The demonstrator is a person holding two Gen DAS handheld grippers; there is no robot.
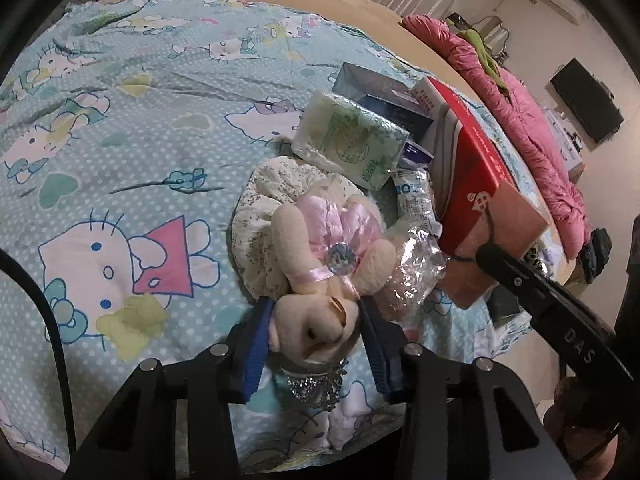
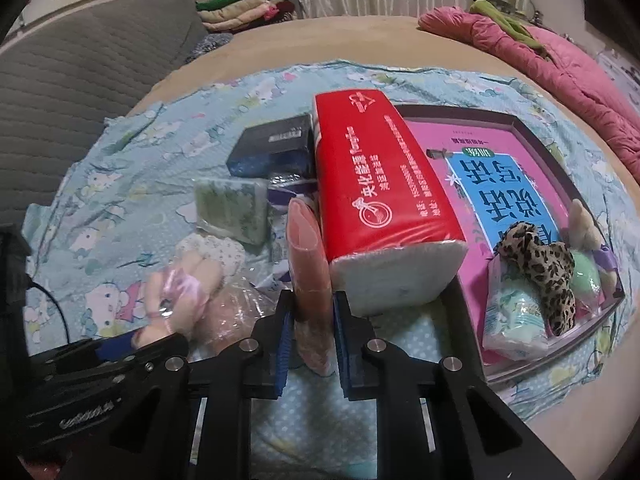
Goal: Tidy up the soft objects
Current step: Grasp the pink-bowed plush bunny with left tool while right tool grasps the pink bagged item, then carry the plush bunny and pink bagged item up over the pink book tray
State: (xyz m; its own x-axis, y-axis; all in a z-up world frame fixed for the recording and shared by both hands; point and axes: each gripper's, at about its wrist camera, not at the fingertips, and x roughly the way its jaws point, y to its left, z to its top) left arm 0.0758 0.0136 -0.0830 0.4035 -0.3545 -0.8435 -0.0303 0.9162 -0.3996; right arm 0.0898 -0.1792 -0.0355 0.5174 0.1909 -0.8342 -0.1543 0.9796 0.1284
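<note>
A cream plush bear (image 1: 320, 248) in a pink satin dress lies on the cartoon-cat bedsheet (image 1: 120, 140). My left gripper (image 1: 316, 308) is shut on its head, with a blue pad pressing each side. A salmon-pink folded cloth (image 2: 306, 240) stands on edge against a red tissue pack (image 2: 380, 168), and my right gripper (image 2: 313, 300) is shut on its near end. The left wrist view shows the right gripper's black fingers (image 1: 496, 260) at that cloth (image 1: 516, 216). In the right wrist view the bear (image 2: 180, 292) is at lower left.
A dark tray (image 2: 568, 184) on the right holds a pink book, a leopard scrunchie (image 2: 536, 264), a small tissue pack (image 2: 516, 320) and a green ball (image 2: 588, 280). A green tissue pack (image 1: 352, 136), a dark blue box (image 1: 380, 92) and crinkled clear wrap (image 1: 416, 264) crowd the middle. A pink quilt (image 2: 560, 52) lies behind.
</note>
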